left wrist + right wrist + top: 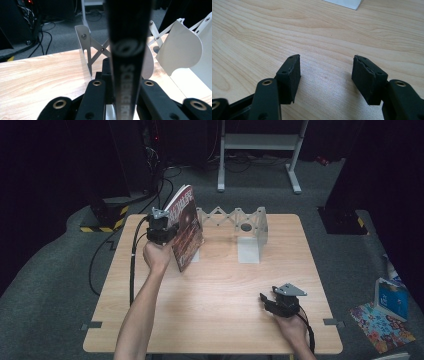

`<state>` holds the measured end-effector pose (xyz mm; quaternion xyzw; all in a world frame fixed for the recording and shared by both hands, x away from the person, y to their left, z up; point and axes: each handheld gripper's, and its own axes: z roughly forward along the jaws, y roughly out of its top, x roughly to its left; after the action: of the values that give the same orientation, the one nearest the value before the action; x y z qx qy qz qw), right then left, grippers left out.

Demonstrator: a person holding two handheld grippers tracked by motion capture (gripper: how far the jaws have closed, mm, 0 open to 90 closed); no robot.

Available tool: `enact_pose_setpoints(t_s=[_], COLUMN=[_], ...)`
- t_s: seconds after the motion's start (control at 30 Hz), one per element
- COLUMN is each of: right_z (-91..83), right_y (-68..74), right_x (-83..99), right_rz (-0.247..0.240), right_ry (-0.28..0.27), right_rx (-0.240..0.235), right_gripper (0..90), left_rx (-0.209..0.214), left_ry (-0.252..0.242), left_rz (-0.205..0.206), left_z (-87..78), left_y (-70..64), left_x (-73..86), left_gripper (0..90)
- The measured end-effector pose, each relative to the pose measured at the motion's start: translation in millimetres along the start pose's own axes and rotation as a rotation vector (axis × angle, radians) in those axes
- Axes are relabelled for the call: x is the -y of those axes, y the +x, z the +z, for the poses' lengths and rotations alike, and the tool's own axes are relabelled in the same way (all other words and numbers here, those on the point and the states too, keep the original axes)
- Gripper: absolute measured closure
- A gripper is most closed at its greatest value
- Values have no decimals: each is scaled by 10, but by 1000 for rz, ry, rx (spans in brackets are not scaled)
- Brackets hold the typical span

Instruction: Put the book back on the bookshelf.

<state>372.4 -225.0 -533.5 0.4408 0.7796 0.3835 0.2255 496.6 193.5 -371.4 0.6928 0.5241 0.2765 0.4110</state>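
Pale wood tabletop (220, 290): from the high view, your left claw (161, 231) holds the magazine (186, 226) upright by its spine edge, just left of the white folding rack (235, 220), whose slots lie to the right (your left hand is far nearer). In the left gripper view the jaws are clamped on the dark spine (128, 57), long axis vertical, rack dividers (180, 47) just beyond. In the right gripper view, your right claw (325, 75) rests wide open, empty, low over bare wood.
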Motion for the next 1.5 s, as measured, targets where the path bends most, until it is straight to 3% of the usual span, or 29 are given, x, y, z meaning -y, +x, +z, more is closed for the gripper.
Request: enact_pose_setpoints(t_s=[0.4, 0.87, 1.1, 1.5], right_z=[1, 3, 2, 3], right_y=[-2, -3, -2, -4], right_x=[-2, -4, -4, -4], right_rz=[-2, -4, -3, -5], right_ry=[1, 1, 2, 1], right_rx=[1, 2, 3, 2], right_gripper=[397, 396, 397, 396], left_rx=[8, -4, -35, -41], left_ry=[42, 66, 106, 127], left_rz=[-5, 39, 85, 82], left_z=[-8, -24, -65, -121], left_y=[73, 47, -1, 24], left_x=[18, 24, -11, -72], left_gripper=[789, 767, 740, 712])
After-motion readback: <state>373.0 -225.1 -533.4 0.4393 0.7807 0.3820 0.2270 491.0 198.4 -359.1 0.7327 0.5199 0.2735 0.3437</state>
